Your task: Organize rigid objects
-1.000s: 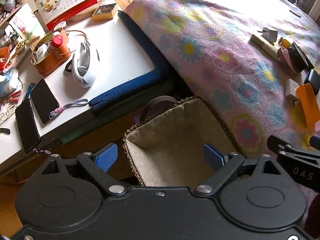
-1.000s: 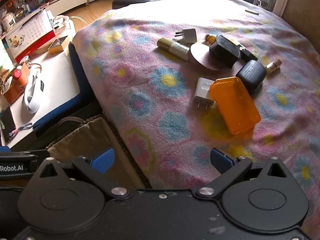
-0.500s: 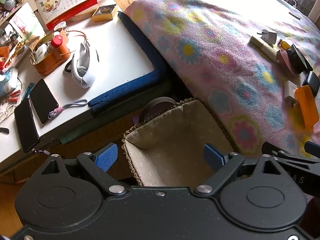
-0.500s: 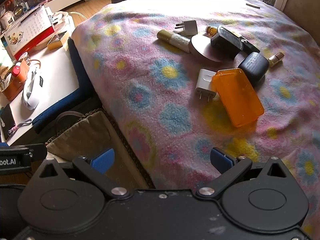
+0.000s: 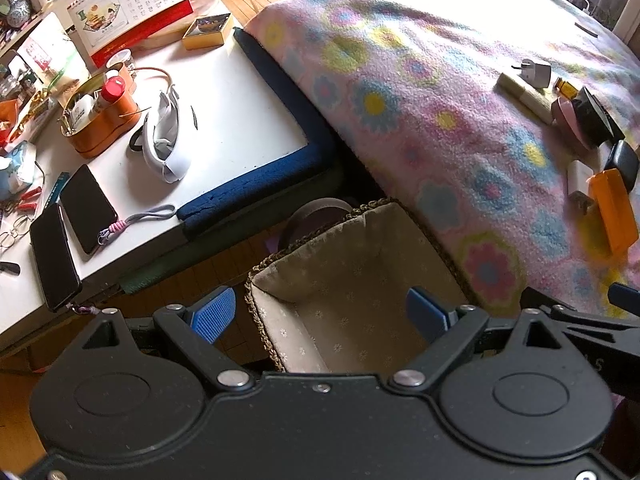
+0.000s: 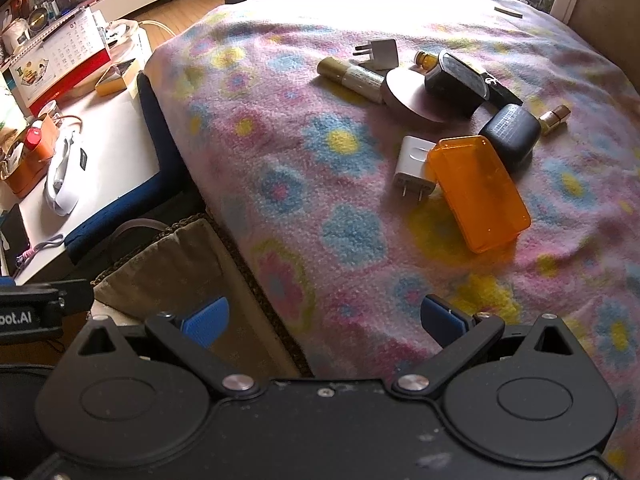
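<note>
Several small rigid objects lie on a flowered blanket [image 6: 320, 128]: an orange plastic case [image 6: 478, 194], a white charger [image 6: 414, 168], a black pouch [image 6: 510, 134], a grey plug adapter [image 6: 380, 54], a gold-capped tube [image 6: 352, 74], a round pink lid [image 6: 412, 96] and a black box [image 6: 458, 80]. A cloth-lined wicker basket [image 5: 344, 280] stands on the floor beside the bed. My left gripper [image 5: 320, 314] is open and empty above the basket. My right gripper [image 6: 324, 318] is open and empty over the blanket's near edge, short of the orange case.
A white desk [image 5: 240, 92] with a blue padded edge stands left of the bed. It holds two phones [image 5: 86, 208], an orange organiser [image 5: 98, 112], a white headset [image 5: 164, 140], a calendar [image 5: 132, 4] and a gold box [image 5: 208, 32]. Wooden floor lies below.
Both grippers have shifted slightly; the right one has moved a little forward towards the objects on the blanket. Both stay open and empty.
</note>
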Tool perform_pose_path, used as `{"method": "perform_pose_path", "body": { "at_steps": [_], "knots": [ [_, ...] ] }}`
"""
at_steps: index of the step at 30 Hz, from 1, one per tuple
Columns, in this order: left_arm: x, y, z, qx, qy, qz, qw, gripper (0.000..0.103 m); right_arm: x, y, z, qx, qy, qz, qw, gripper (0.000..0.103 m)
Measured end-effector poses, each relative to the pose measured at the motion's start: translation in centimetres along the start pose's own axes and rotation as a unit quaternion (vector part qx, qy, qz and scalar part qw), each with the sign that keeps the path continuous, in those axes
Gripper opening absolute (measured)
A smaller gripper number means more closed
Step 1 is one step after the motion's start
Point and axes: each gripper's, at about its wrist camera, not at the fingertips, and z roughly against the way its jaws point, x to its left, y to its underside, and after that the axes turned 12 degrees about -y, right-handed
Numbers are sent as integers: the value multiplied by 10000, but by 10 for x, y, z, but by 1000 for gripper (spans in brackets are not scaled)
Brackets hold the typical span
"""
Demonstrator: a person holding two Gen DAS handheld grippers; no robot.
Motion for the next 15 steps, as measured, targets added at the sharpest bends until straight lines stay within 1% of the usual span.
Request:
{"method": "perform_pose_path", "body": {
  "at_steps": [15],
  "knots": [
    [0, 1, -8, 223, -61, -12, 9997, 89, 0, 3, -4, 93, -46, -13, 9999, 102]
  ]
}}
